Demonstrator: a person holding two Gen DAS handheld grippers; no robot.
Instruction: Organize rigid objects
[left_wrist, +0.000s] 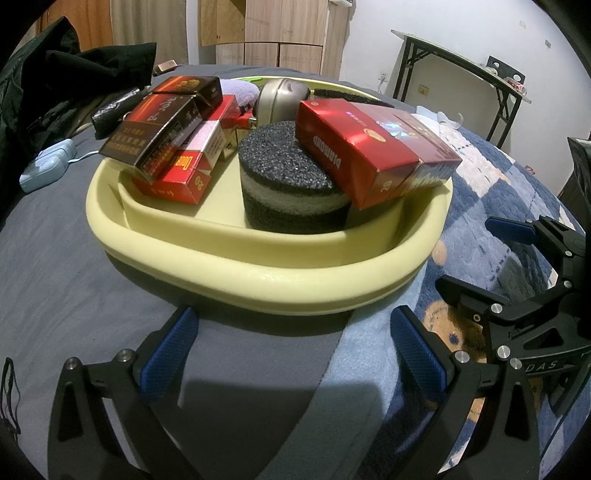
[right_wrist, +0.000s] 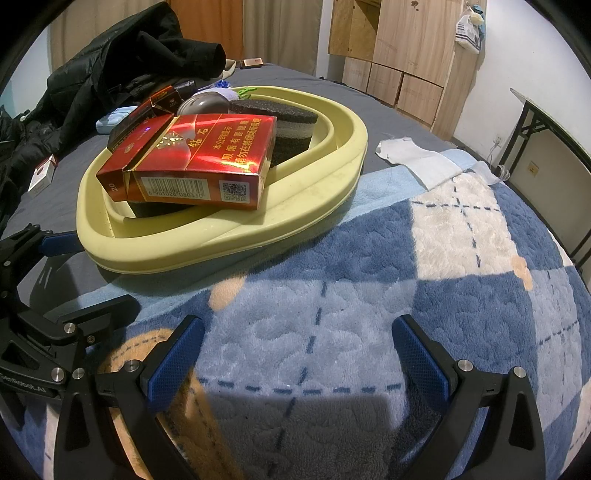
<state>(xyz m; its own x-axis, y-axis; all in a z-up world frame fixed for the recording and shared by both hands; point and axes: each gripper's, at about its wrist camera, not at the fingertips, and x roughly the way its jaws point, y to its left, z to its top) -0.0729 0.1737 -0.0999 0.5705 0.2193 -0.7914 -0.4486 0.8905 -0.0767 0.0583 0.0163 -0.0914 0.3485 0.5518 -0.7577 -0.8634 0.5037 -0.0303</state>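
On grey bedsheet (left_wrist: 74, 258) — yellow tray (left_wrist: 258, 273)

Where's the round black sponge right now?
The round black sponge sits inside the yellow basin, centre of the left wrist view, with the red Diamond cigarette pack leaning on its right side.

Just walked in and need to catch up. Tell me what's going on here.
A person is tidying objects on a bed with two handheld tongs. Both the left tongs and right tongs are open and empty, hovering short of a yellow tray. The tray already holds several cigarette boxes, with the red box lying tilted on a dark round sponge. One small box lies outside the tray, on the grey sheet.
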